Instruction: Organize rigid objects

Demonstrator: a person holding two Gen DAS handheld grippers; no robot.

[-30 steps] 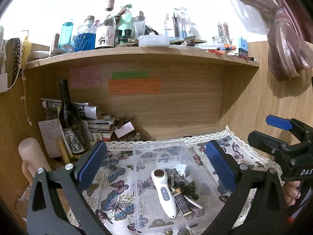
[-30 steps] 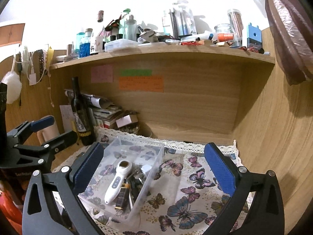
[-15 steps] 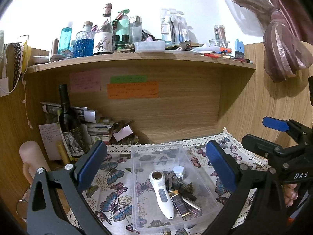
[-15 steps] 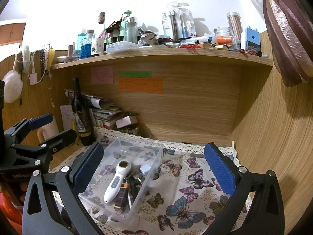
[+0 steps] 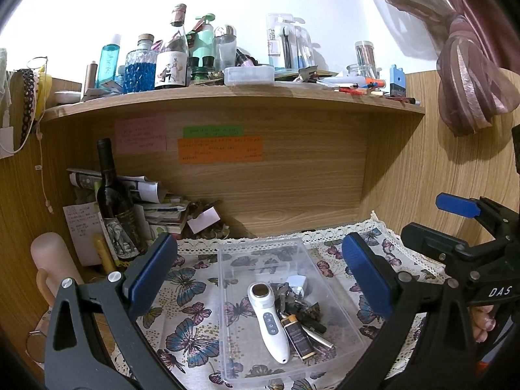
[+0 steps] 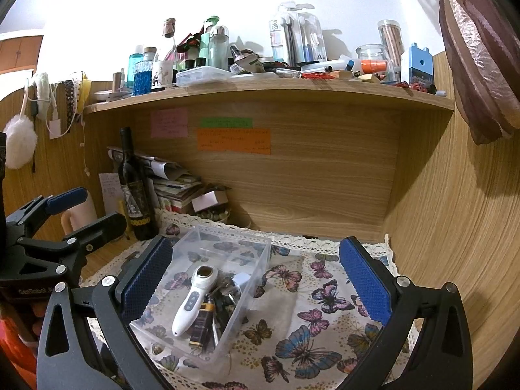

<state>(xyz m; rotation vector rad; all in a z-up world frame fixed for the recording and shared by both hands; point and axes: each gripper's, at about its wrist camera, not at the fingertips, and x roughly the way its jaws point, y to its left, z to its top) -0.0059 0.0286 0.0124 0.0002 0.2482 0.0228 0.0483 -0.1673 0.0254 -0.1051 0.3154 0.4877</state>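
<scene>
Both cameras have pulled back and up a bit versus a second ago, so the clear plastic bin (image 5: 286,312) sits lower and fuller in view; contents unmoved. Left gripper (image 5: 260,279) jaws wide apart, holding nothing; right gripper (image 6: 256,282) same, spread wide and empty. Bin rests on the butterfly cloth (image 6: 312,331) covering the tabletop, under the wooden shelf (image 5: 234,104). Inside, bunched at the near-right end: white handheld device (image 5: 268,318) lying lengthwise, a dark rectangular bottle with gold cap (image 5: 297,334) just beside it, a key bunch (image 5: 289,295), a small white plug (image 5: 297,284), plus dark bits, maybe clips, too small to tell. Handling guess: device is rigid, smooth, likely slippery plastic, light; best pinched across the narrow handle mid-length, not the round head. Bottle probably glass, fragile, take across flat sides. Keys heavy for size and floppy on the ring, grab the ring. Bin thin-walled, flexes; grip a rim edge
</scene>
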